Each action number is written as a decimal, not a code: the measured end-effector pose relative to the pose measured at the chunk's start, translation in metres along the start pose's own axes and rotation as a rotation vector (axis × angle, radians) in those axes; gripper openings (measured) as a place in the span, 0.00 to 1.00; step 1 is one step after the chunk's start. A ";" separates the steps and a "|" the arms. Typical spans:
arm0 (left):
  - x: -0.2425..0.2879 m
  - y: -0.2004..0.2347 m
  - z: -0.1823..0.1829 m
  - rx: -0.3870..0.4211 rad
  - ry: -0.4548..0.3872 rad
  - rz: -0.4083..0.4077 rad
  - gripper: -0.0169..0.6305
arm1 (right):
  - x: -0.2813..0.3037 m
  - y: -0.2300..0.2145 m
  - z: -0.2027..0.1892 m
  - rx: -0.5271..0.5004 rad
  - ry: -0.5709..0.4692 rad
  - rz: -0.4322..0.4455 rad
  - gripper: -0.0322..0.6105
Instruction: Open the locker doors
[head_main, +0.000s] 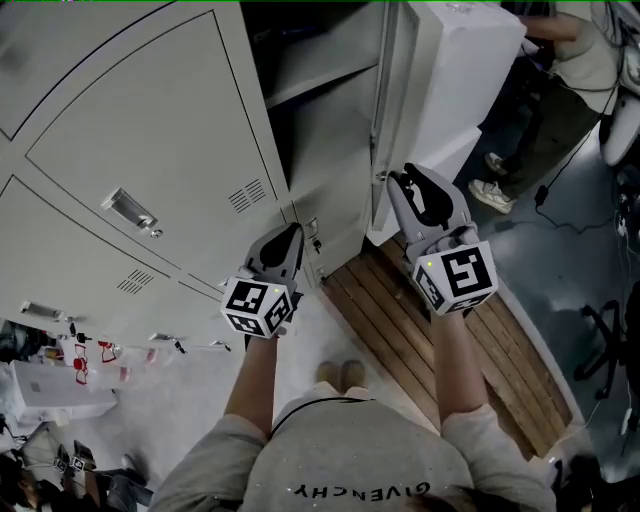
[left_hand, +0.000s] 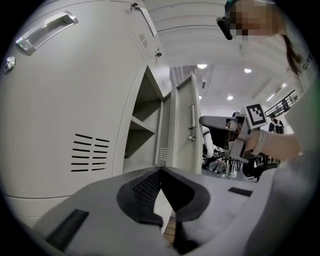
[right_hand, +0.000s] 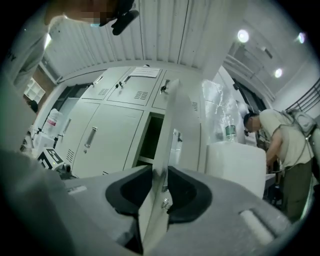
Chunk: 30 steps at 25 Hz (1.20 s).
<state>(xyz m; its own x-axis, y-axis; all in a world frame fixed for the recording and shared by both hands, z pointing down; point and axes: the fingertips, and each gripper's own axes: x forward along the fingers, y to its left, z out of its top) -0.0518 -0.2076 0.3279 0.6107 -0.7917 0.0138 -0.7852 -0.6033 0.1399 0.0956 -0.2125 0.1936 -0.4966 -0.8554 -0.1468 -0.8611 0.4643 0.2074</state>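
A bank of grey lockers (head_main: 140, 130) stands ahead of me. One locker door (head_main: 393, 120) is swung out, and the shelves inside show in the head view. My right gripper (head_main: 396, 182) is on that door's free edge. In the right gripper view the door edge (right_hand: 167, 145) runs between the pads, and the right gripper (right_hand: 160, 172) is shut on it. My left gripper (head_main: 296, 234) hangs low by the locker frame. The left gripper (left_hand: 161, 170) has its tips together and holds nothing. The open door (left_hand: 181, 125) and its handle (left_hand: 191, 122) lie ahead of it.
Closed locker doors with a handle (head_main: 130, 210) fill the left. A wooden pallet (head_main: 420, 330) lies under the open door. Behind the door stands a white box (right_hand: 235, 165) with a bottle (right_hand: 230, 131) on it. A person (head_main: 560, 90) stands at the right. Clutter (head_main: 60, 380) sits lower left.
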 end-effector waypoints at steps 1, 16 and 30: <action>0.002 -0.004 -0.001 0.000 0.001 -0.009 0.02 | -0.007 -0.007 -0.001 -0.003 0.004 -0.027 0.19; 0.016 -0.019 -0.015 -0.016 0.028 -0.066 0.02 | -0.063 -0.079 -0.034 0.025 0.092 -0.292 0.12; 0.006 0.034 -0.051 -0.025 0.060 0.063 0.02 | -0.013 -0.011 -0.124 0.114 0.160 -0.071 0.12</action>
<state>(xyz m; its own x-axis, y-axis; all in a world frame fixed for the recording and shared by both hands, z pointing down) -0.0698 -0.2282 0.3834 0.5658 -0.8204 0.0827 -0.8199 -0.5493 0.1613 0.1250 -0.2347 0.3128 -0.4185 -0.9082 0.0006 -0.9045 0.4169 0.0896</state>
